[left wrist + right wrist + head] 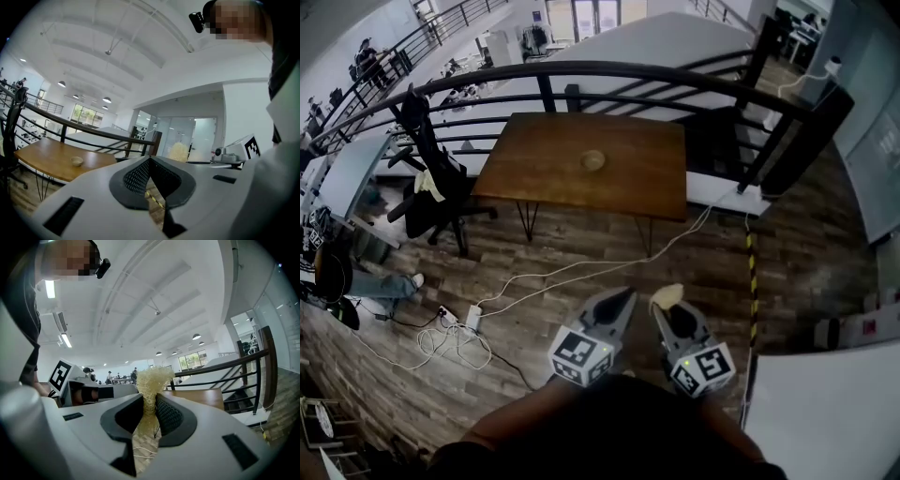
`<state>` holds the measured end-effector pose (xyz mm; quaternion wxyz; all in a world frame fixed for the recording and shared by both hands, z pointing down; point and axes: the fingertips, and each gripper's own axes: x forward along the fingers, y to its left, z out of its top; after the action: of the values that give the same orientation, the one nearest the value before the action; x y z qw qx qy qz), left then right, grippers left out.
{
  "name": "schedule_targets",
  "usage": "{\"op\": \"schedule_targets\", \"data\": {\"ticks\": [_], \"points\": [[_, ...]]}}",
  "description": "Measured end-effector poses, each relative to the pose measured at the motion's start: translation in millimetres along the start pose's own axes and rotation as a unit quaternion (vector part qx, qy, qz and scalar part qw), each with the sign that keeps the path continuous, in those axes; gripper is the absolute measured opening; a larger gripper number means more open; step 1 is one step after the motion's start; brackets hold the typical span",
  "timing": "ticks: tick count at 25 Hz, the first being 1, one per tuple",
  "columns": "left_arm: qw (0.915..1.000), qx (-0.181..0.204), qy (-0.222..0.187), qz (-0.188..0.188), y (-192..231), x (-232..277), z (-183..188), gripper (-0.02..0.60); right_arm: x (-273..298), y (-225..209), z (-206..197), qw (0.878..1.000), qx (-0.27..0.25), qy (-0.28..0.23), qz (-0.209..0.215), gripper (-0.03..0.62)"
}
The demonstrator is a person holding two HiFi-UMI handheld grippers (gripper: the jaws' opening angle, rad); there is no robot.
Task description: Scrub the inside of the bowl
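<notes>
right gripper (149, 403) jaws pinch a loofah scrubber (151, 379), left gripper (150, 160) jaws pressed together empty, both well apart from the bowl (592, 160) on the wooden surface (534, 164).

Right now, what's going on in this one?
A person stands back from the wooden table with a hand-held gripper in each hand. The right hand-held gripper is shut on a pale fibrous scrubber. The left hand-held gripper is shut and empty. The small bowl sits alone on the table, apart from both grippers, so scrubbing is not under way.
</notes>
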<state>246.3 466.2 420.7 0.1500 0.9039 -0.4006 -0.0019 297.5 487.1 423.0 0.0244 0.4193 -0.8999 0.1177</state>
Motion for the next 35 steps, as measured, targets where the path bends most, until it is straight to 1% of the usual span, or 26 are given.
{"op": "schedule_targets", "data": {"ticks": [4,7,12,18,22,25,30,35], "points": [[1.0000,-0.004,0.006,-0.007,47,14,17,-0.002,50,-9,6,1.000,0.015,0.010,-0.009,0.081],[0.9999,-0.004,0.008,-0.009,87,19,30,-0.002,88,-9,14,1.000,0.016,0.009,-0.015,0.081],[0.9999,0.001,0.001,-0.014,149,19,57,-0.002,151,1,29,1.000,0.013,0.003,-0.023,0.081],[0.9998,-0.001,0.000,-0.018,211,15,71,-0.002,213,17,35,1.000,0.014,0.001,-0.023,0.081],[0.9997,-0.002,0.014,-0.021,234,17,74,-0.002,240,23,39,1.000,0.008,0.006,-0.018,0.081],[0.9997,0.004,0.009,-0.022,245,19,82,-0.002,255,21,44,1.000,0.010,0.009,-0.019,0.081],[0.9999,-0.004,0.008,-0.013,275,21,84,-0.002,283,23,43,1.000,0.009,0.014,-0.008,0.081],[0.9999,-0.004,0.005,0.008,303,31,86,-0.002,314,13,43,1.000,-0.003,0.006,0.015,0.081]]}}
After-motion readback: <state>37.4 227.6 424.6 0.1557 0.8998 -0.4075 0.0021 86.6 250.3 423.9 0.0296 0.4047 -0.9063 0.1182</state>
